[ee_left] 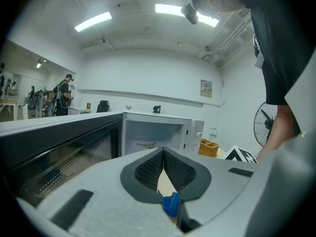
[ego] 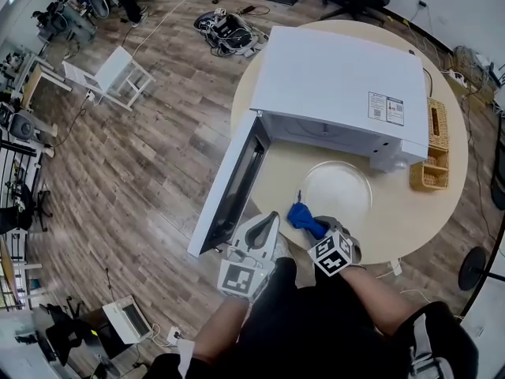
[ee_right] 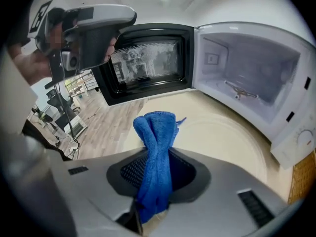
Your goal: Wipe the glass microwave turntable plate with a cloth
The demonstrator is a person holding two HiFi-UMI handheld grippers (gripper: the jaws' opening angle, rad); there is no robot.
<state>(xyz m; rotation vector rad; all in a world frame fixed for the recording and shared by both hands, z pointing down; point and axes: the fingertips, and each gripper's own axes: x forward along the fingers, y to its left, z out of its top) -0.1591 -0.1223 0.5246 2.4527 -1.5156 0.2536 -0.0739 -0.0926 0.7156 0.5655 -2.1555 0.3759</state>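
Right tongs (ee_right: 157,154) clamp cloth (ee_right: 155,130), glass plate (ego: 338,189) just beyond; left tongs (ee_left: 163,153) closed, empty.

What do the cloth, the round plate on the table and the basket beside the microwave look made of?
Cloth: soft blue microfibre by the look, fuzzy napped surface.
Plate: clear glass, glossy; the table shows through it.
Basket: woven wicker or rattan, probably; tan, ribbed weave.

The grey left gripper (ee_left: 163,152), jaws pressed together, faces the open white microwave oven (ee_left: 158,135); a blue fabric cloth (ee_left: 171,204) peeks out just below.
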